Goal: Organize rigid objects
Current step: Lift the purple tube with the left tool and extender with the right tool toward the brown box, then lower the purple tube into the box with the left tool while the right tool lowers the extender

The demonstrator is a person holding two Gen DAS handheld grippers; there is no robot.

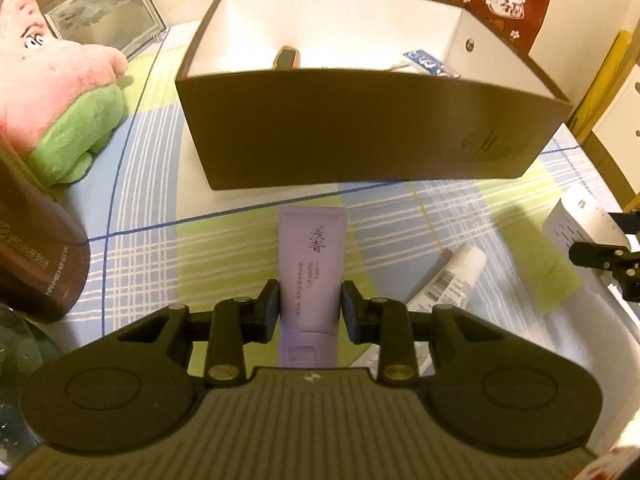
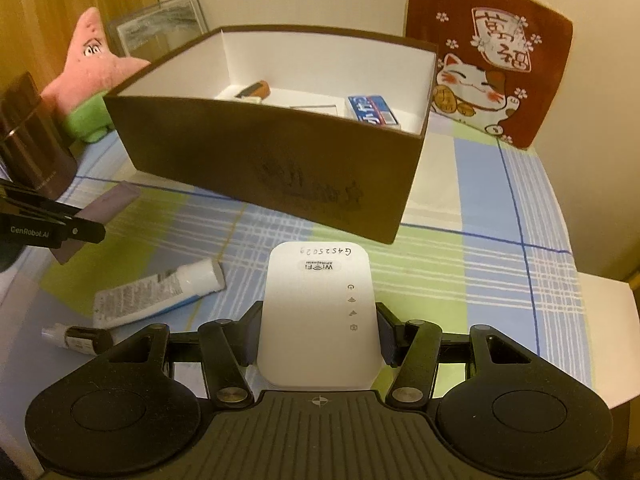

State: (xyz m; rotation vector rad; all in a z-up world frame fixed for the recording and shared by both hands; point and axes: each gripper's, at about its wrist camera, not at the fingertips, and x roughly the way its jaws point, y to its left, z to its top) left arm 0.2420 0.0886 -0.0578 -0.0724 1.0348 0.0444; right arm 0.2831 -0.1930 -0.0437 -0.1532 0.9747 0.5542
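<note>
One box (image 2: 264,168), two tubes (image 1: 310,264) (image 2: 160,292), one repeater (image 2: 318,320), one plush (image 1: 60,80).

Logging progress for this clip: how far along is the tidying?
Done: a blue pack and a brown item lie in the box. In hand: left gripper holds the purple tube, right gripper the WiFi repeater. Left: white tube, small bottle.

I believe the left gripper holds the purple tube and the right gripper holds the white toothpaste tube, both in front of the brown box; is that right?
Not quite. The right gripper holds the white WiFi repeater, as the right wrist view shows; the white toothpaste tube lies loose on the tablecloth. The rest stands: the left gripper holds the purple tube, both in front of the brown box.
</note>
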